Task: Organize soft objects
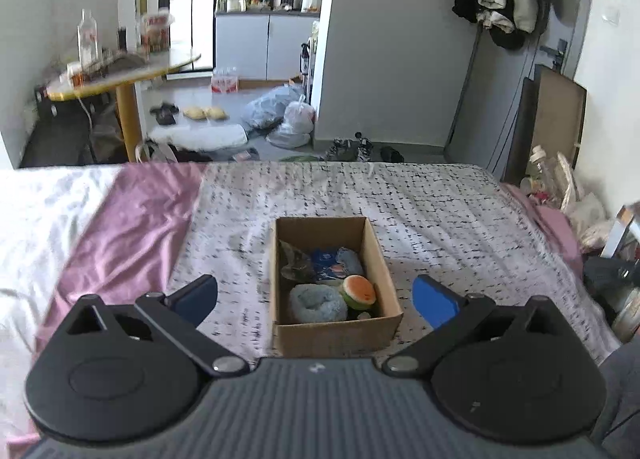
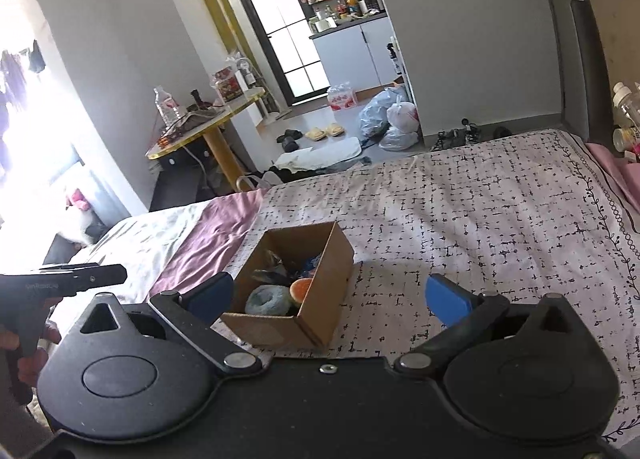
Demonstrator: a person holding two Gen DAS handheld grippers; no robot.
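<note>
The left gripper [image 1: 316,297] stands with its jaws spread wide and nothing between the blue pads [image 1: 434,299]; no pad touches anything. Straight ahead of it, framed by the two fingers but lying beyond and below them, sits an open cardboard box [image 1: 334,333] on the patterned bedspread [image 1: 440,211], white with black dashes. Inside the box, nearest this gripper, lie a fluffy pale-blue ring-shaped plush [image 1: 316,301] and, touching it on the right, a round plush with an orange face and a green rim [image 1: 359,291]; farther in are a blue soft item with print [image 1: 330,263] and a dark, crumpled piece [image 1: 290,259] against the left wall, too shadowed to name. To the left of the gripper a mauve sheet [image 1: 128,227] crosses the bed. The right gripper [image 2: 328,297] is likewise wide open and empty, its pads clear of everything. From it the same box [image 2: 320,299] lies ahead and left of centre, turned corner-on, its near left corner just beside the left finger [image 2: 210,293] in the view; whether they touch cannot be told. The pale-blue plush [image 2: 268,299] and the orange one [image 2: 302,288] show over the near wall. At the far left of that view a hand [image 2: 28,347] grips the handle of the other gripper.
</note>
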